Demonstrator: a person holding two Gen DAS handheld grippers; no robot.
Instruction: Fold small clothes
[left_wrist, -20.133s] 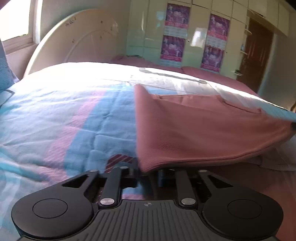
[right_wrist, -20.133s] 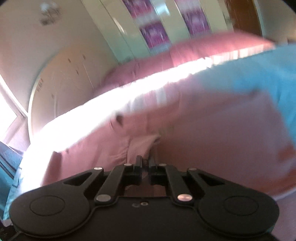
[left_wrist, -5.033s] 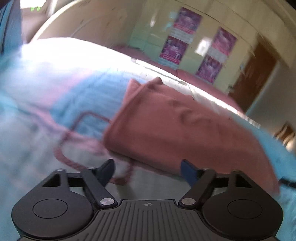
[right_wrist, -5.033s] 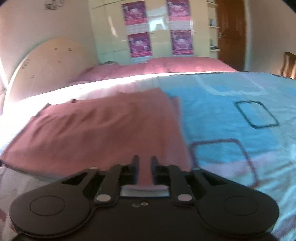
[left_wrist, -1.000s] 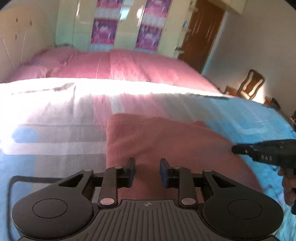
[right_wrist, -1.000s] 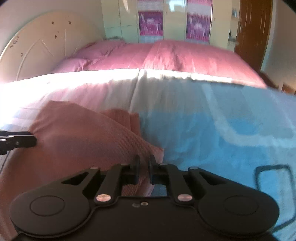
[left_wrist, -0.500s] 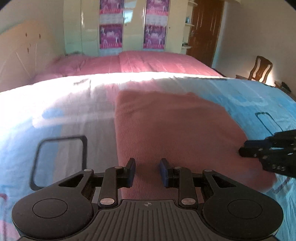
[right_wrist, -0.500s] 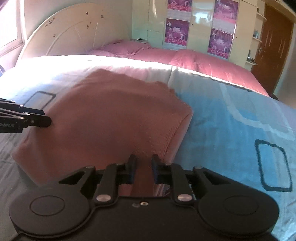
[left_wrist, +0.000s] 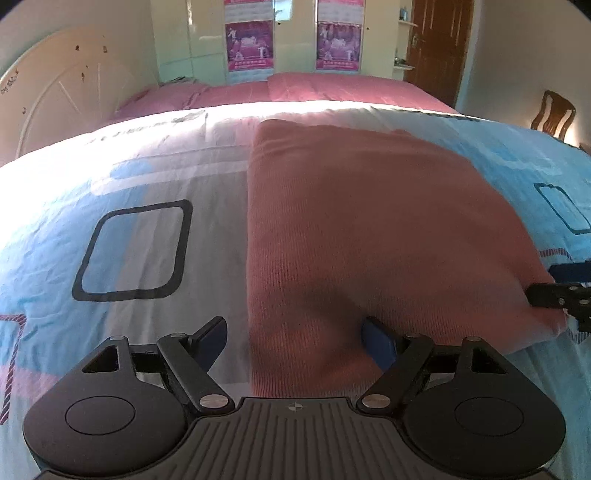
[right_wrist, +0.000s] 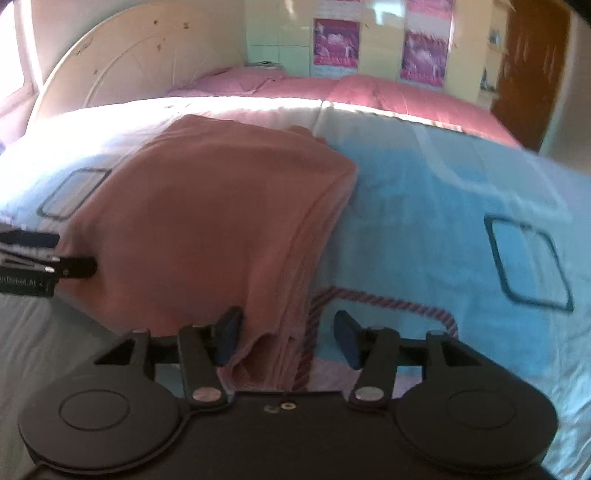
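A folded dusty-pink knit garment (left_wrist: 362, 221) lies flat on the patterned bedspread (left_wrist: 129, 206). My left gripper (left_wrist: 295, 343) sits at its near left corner. Its jaws are opening, and the cloth's edge lies loose between them without being pressed. In the right wrist view the same garment (right_wrist: 214, 221) shows layered folds along its right side. My right gripper (right_wrist: 287, 338) is at the near right corner, its jaws also opening, with the cloth's corner loose between the fingers. Each gripper shows in the other's view: the right gripper (left_wrist: 554, 291) and the left gripper (right_wrist: 55, 266).
A cream curved headboard (left_wrist: 55, 103) stands at the left. Pink bedding (left_wrist: 314, 88) lies at the far end, below a wardrobe with posters (left_wrist: 251, 51). A brown door (left_wrist: 436, 48) and a wooden chair (left_wrist: 554, 114) are at the far right.
Both grippers' jaws have spread apart and let go of the garment's near edge. The garment now rests folded on the bedspread, and both cameras have come closer to it.
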